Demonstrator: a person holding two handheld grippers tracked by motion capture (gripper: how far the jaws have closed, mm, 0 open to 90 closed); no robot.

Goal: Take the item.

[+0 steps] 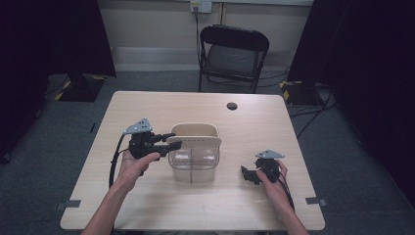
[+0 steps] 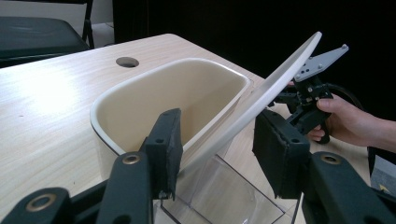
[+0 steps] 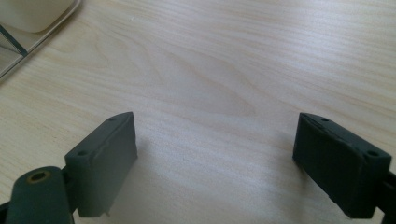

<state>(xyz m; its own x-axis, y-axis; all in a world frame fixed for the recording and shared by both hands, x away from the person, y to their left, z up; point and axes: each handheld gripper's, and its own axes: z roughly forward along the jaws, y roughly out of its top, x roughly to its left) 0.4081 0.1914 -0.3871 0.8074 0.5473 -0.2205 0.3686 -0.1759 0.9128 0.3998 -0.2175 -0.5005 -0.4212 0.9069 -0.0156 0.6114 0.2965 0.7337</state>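
A: Near edge first. Left gripper, left of centre in the high view?

B: Held in the person's left hand, jaws pointing toward frame centre. In the left gripper view the cream lid runs tilted between the two black pads, from lower centre up to the upper right. Jaws closed in about as far as they go, clamped on the lid's edge.

A: Right gripper?

B: Lower right of the high view, in the right hand, low over the table. In its own view the jaws stand wide apart, bare wood grain between them, holding nothing.

A: Where's the container?

B: Clear plastic container at frame centre in the high view, well left of the right gripper. A cream inner tub sits at its far side; the lid lies across the top, lifted on the gripped side. In the left gripper view the tub is upper centre, open and hollow; clear walls show at bottom centre.

A: Farther back?

B: Round cable hole in the tabletop, above centre. Behind the table a black folding chair, top centre. Dark curtains in both upper corners.
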